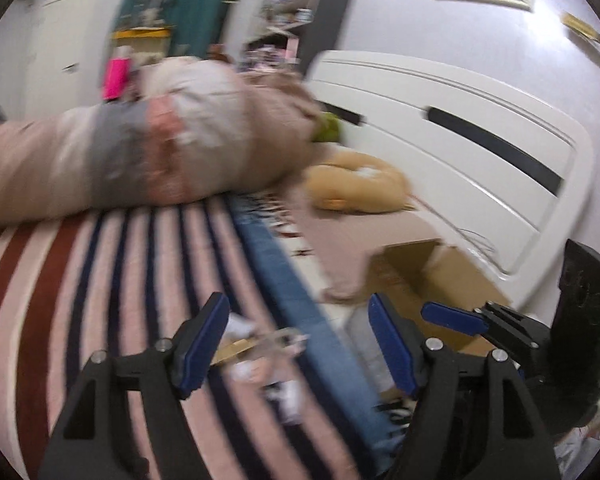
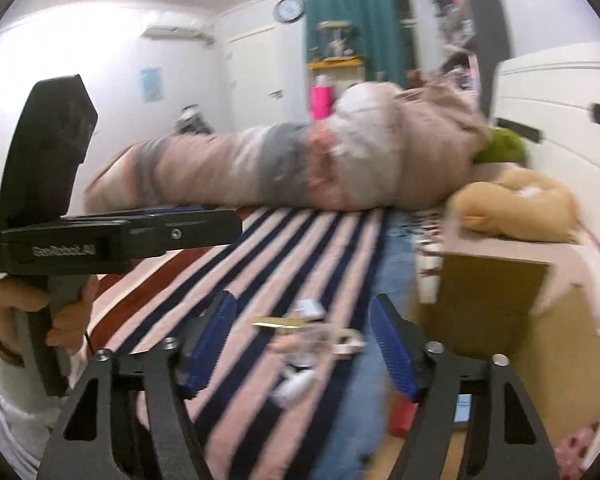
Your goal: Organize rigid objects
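Note:
Both views are motion-blurred. Small rigid items lie on a striped bed cover: a clear glass-like piece point(image 1: 278, 342) point(image 2: 318, 338), a gold flat box point(image 1: 234, 350) point(image 2: 278, 323) and white pieces point(image 2: 296, 386). My left gripper point(image 1: 296, 350) is open and empty just above them. My right gripper point(image 2: 304, 350) is open and empty, also over the items. An open cardboard box point(image 1: 440, 280) point(image 2: 500, 312) stands to the right on the bed. The right gripper also shows in the left wrist view point(image 1: 456, 318), and the left gripper shows at the left edge of the right wrist view point(image 2: 148, 224).
A long rolled beige and grey bundle point(image 1: 160, 152) point(image 2: 300, 164) lies across the bed behind. A tan plush toy point(image 1: 356, 184) point(image 2: 516, 208) sits near the white headboard point(image 1: 480, 152). A blue cloth strip point(image 1: 284, 280) runs down the bed.

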Demonstrator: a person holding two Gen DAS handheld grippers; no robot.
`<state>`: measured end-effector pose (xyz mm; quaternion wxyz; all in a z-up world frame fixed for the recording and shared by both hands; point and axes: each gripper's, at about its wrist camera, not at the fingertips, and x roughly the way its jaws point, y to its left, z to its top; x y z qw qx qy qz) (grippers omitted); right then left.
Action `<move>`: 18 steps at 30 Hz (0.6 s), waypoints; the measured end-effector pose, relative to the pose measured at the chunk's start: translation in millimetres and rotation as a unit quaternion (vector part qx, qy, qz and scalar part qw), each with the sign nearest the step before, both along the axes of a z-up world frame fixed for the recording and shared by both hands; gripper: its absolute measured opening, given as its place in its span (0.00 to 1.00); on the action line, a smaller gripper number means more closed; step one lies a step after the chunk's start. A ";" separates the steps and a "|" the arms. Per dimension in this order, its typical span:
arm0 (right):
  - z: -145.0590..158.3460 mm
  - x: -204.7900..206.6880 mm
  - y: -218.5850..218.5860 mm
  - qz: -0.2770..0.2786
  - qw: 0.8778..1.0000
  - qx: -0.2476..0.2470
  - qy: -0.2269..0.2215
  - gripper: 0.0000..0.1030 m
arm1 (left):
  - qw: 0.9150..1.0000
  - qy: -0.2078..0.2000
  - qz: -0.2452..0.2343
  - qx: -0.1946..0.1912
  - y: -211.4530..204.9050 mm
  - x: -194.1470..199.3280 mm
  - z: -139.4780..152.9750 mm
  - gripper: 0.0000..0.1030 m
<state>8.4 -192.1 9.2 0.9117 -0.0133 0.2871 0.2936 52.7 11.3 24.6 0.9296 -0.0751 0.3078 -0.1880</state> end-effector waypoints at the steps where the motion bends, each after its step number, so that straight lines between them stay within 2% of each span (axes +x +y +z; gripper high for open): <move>1: -4.9 2.9 12.7 0.013 1.000 -0.002 0.008 0.57 | 1.000 0.003 0.017 -0.001 13.3 -2.1 -8.2 0.67; 4: -30.0 12.8 44.8 0.038 0.998 -0.014 0.045 0.54 | 0.998 0.019 0.053 -0.002 40.9 -6.2 -31.7 0.67; 7: -62.7 28.2 61.6 0.039 0.995 -0.014 0.095 0.54 | 0.997 0.036 0.072 -0.006 60.0 -7.6 -54.6 0.67; 12: -112.1 67.6 58.9 -0.024 0.985 0.013 0.168 0.54 | 0.994 0.065 0.088 -0.012 74.3 -4.6 -83.7 0.67; 15: -127.7 90.0 51.8 -0.057 0.980 0.035 0.187 0.51 | 0.992 0.077 0.094 -0.012 75.6 -5.3 -95.2 0.67; 18: -140.4 111.2 50.4 -0.088 0.976 0.034 0.195 0.50 | 0.991 0.084 0.100 -0.007 74.6 -2.7 -101.5 0.67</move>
